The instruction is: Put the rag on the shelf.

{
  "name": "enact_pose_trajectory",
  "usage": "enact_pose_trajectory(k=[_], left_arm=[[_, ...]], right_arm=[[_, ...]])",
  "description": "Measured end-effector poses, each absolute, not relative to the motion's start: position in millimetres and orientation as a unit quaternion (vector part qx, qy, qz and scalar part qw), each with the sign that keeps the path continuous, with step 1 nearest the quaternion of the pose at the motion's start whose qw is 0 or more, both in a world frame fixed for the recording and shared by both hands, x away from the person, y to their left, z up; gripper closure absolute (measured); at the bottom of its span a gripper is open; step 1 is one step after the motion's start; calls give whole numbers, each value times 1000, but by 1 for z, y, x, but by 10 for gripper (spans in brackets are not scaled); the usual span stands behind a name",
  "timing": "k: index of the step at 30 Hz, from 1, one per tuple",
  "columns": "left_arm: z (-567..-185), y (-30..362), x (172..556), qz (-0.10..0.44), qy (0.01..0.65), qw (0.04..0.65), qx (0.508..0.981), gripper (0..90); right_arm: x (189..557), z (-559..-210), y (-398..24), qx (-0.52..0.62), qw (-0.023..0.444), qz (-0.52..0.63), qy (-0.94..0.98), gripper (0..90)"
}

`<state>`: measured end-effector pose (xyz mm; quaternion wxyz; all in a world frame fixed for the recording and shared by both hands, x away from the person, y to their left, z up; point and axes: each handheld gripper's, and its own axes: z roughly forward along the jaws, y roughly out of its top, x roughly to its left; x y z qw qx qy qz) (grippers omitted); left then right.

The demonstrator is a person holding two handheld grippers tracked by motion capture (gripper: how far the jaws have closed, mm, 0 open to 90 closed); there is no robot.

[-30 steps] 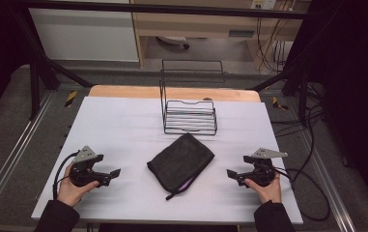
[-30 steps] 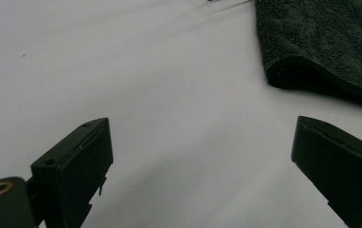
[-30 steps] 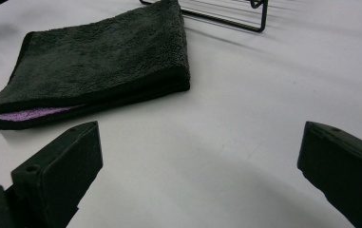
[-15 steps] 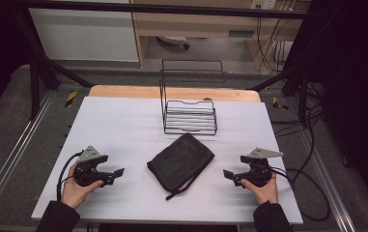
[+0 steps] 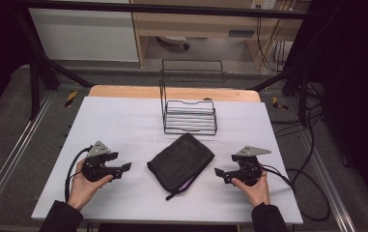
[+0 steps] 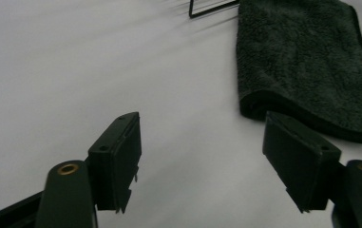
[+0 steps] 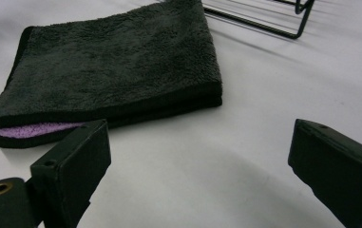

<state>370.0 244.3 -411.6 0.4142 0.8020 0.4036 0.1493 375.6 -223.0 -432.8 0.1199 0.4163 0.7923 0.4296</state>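
A: How many things are lying on the desk (image 5: pixel 123 121) right now?

B: Two. One folded dark towel (image 5: pixel 181 162) is lying flat near the middle, and one black wire rack (image 5: pixel 190 116) is standing just behind it, toward the far edge. The white cover is taking up most of the top, with a strip of bare wood showing at the back.

A: And the towel is sitting how?

B: It is lying turned at an angle, between the two hands, apart from both. In the right gripper view a sliver of purple is peeking out between its folded layers at the near edge. A thin loop or cord is trailing from its near corner.

A: How many grippers are working?

B: Two, one in each hand. The left gripper (image 5: pixel 127 166) is hovering to the towel's left, pointing toward it. Its fingers (image 6: pixel 117 156) are standing apart, with only bare desk between them, though they have just been closing somewhat. The towel's edge is lying just past one of them.

A: And the other one?

B: The right gripper (image 5: pixel 219 172) is pointing at the towel from the other side. Its fingers (image 7: pixel 74 161) are also spread wide and gripping nothing, having just been narrowing a little. The towel is lying ahead of them, untouched.
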Motion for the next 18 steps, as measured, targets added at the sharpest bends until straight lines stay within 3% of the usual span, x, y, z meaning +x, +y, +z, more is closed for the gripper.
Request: enact_pose_trajectory(k=[13, 18], left_arm=[[-403, 201, 386, 137, 388, 404, 817, 393], [-412, 183, 394, 120, 385, 394, 826, 434]], right_arm=[[393, -433, -201, 430, 123, 427, 786, 187], [406, -437, -197, 441, 123, 429, 779, 303]])
